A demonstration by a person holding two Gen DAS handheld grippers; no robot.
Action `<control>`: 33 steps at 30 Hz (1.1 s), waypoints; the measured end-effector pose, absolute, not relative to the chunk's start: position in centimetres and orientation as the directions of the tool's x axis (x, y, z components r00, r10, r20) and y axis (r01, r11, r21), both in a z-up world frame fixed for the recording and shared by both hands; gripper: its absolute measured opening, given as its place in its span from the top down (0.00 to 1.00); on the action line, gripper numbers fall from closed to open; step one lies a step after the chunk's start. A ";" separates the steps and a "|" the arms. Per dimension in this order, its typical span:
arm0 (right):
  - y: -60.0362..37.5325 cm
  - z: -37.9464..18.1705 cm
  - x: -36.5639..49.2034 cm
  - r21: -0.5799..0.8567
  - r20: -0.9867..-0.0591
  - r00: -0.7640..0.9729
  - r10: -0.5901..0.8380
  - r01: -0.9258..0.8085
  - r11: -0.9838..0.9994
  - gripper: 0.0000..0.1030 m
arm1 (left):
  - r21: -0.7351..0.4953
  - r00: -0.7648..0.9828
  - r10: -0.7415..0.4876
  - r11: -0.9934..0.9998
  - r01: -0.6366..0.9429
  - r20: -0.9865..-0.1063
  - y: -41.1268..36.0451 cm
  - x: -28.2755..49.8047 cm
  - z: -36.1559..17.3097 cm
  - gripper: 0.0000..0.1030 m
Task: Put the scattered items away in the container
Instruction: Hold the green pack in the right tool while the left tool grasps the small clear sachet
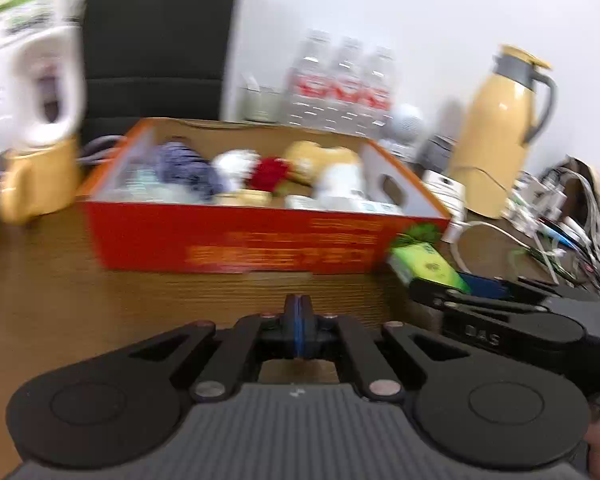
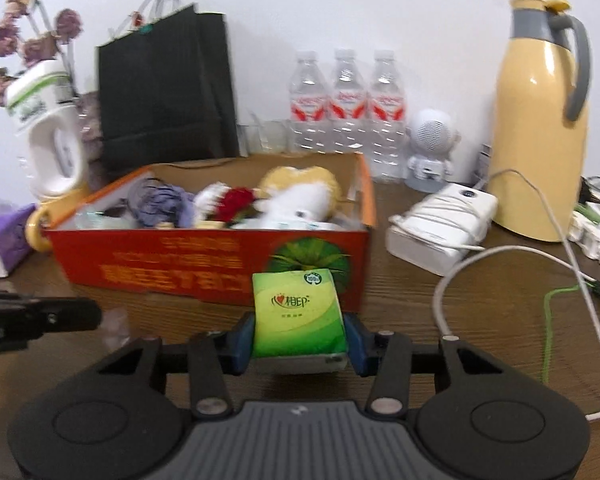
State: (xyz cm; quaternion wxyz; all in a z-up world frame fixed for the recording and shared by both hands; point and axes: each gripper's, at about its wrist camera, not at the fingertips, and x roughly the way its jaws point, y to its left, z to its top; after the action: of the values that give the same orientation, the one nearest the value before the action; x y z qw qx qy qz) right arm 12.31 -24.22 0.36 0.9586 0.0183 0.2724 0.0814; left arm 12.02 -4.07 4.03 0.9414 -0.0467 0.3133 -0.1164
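Note:
An open red cardboard box (image 2: 160, 256) stands on the wooden table and holds soft toys, a purple cloth and small packs. My right gripper (image 2: 300, 342) is shut on a green tissue pack (image 2: 298, 312), just in front of the box's near right corner. In the left wrist view the same box (image 1: 260, 240) lies ahead, and the green tissue pack (image 1: 428, 266) shows at its right corner in the right gripper (image 1: 452, 296). My left gripper (image 1: 299, 328) is shut with nothing between its blue pads, over bare table before the box. The left gripper (image 2: 40, 316) also shows at the left edge.
Behind the box stand a black paper bag (image 2: 164, 88), three water bottles (image 2: 346, 104), a white speaker figure (image 2: 430, 148) and a yellow thermos jug (image 2: 540, 120). A white adapter (image 2: 440, 224) and loose cables (image 2: 500, 256) lie right. A white jug (image 2: 48, 128) and purple tissue box (image 2: 4, 236) sit left.

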 end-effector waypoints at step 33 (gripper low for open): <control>-21.1 0.4 8.3 0.131 -0.484 0.830 0.278 -0.245 0.961 0.56 | -0.081 0.795 -0.155 0.988 0.133 -0.586 0.1 6.8 3.6 0.92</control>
State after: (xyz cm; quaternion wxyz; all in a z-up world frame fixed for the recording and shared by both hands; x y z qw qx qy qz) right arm 8.28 -21.12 0.36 0.9560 0.0317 0.2577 0.1366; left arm 6.85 0.07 3.64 0.9473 -0.0180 0.3108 -0.0761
